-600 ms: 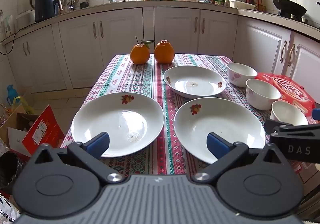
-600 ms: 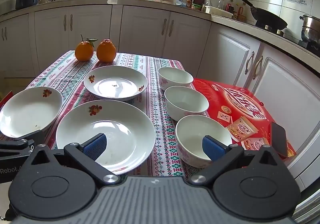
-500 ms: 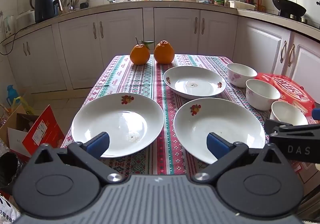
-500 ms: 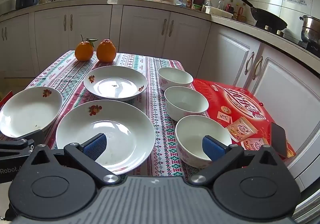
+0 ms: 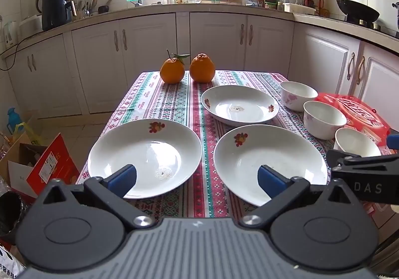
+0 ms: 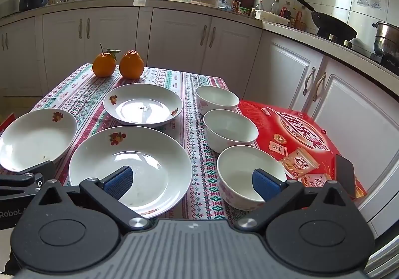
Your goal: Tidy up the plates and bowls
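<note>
Left wrist view: the left gripper [image 5: 197, 178] hangs above the table's near edge with its jaws wide apart and nothing between them. Just ahead, one plate [image 5: 144, 156] lies under its left finger and a second plate [image 5: 270, 163] under its right finger; a third plate [image 5: 239, 104] sits beyond the second. Two oranges [image 5: 187, 69] stand farthest ahead. In the right wrist view, the right gripper [image 6: 192, 183] is likewise spread and empty, its right finger over the nearest bowl [image 6: 249, 174]. Two more bowls [image 6: 230, 129] line up beyond it, beside a red box [image 6: 299, 134] to the right.
</note>
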`<state>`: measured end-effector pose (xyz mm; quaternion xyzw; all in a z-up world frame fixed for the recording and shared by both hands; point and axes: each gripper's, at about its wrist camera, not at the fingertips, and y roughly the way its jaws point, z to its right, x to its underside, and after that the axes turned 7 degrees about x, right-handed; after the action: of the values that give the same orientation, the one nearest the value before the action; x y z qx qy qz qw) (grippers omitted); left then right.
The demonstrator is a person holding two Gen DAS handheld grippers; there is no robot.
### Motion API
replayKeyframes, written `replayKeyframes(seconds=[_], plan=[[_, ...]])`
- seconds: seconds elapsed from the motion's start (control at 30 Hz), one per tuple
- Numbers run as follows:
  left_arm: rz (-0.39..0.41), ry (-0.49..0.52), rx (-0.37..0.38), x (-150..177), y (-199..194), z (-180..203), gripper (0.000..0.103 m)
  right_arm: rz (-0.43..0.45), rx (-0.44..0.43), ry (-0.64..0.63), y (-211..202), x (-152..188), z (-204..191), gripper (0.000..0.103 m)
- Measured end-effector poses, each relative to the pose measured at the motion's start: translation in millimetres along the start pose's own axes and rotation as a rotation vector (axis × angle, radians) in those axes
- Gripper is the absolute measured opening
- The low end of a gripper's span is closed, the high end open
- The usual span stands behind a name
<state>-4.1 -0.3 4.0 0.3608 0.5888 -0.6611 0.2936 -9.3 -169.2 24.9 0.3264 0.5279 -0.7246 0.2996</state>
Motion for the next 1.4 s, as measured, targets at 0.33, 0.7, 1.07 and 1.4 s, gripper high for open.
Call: replayKeyframes(seconds=[0.33, 0.7, 1.07, 1.4], plan=[[0.002, 0.0, 0.0, -2.2, -2.2, 0.9, 0.103, 0.009, 0.008, -0.005, -3.7, -1.7, 1.1, 0.103], [0.003, 0.0, 0.0, -2.4, -2.5, 0.3, 0.103, 0.012, 0.008, -0.005, -4.3, -1.5, 1.8, 0.103], [0.003, 0.0, 0.0, -2.1, -2.5, 0.2, 0.103, 0.013, 0.009, -0.005, -4.6, -1.5, 2.0, 0.103], [0.005, 0.0, 0.0, -2.5, -2.7, 0.5, 0.103, 0.014, 0.01, -0.005, -5.0, -1.4, 1.7, 0.103]])
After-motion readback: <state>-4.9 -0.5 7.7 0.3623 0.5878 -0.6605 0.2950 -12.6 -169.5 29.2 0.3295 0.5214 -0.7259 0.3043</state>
